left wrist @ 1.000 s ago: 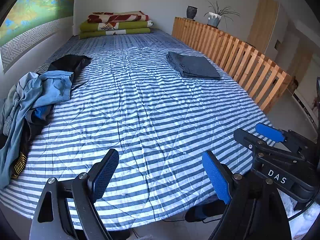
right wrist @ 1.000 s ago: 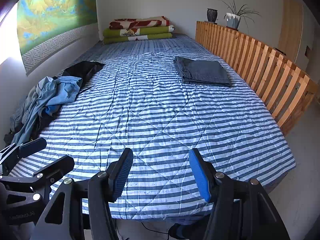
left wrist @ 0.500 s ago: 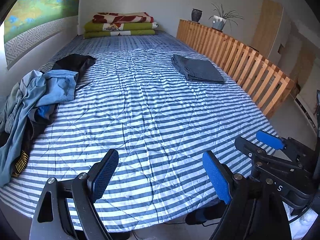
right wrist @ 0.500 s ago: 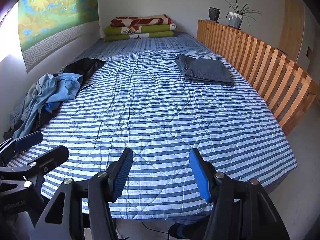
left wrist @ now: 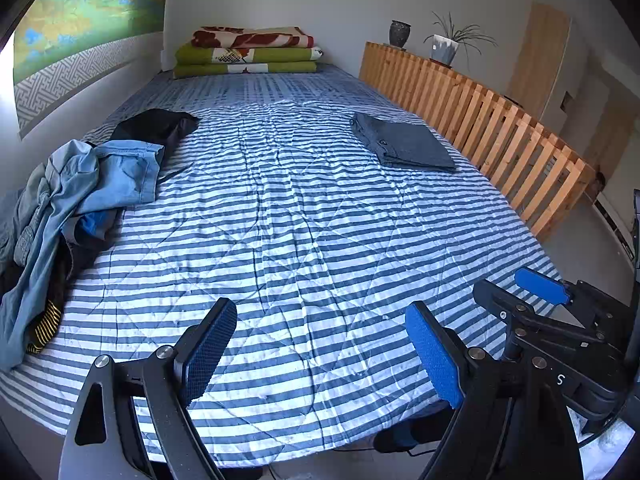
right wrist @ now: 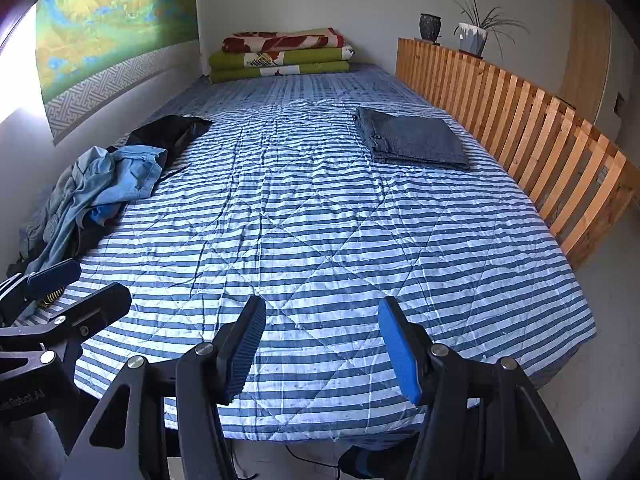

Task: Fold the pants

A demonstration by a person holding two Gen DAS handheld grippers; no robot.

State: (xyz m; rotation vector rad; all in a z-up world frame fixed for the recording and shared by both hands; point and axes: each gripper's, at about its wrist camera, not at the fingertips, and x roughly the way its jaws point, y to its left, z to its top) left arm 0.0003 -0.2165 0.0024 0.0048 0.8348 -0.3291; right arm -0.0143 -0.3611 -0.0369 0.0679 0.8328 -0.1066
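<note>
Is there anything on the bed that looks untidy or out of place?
Yes. A crumpled heap of clothes lies at the left edge of the striped bedspread, light blue and black garments tangled together, unfolded. By contrast, the grey pants near the wooden rail lie neatly folded. Nothing looks spilled or damaged.

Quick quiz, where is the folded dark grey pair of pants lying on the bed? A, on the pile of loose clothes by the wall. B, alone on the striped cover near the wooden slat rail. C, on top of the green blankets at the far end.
B: the folded grey pants lie flat on the striped cover, close to the wooden slat rail.
</note>
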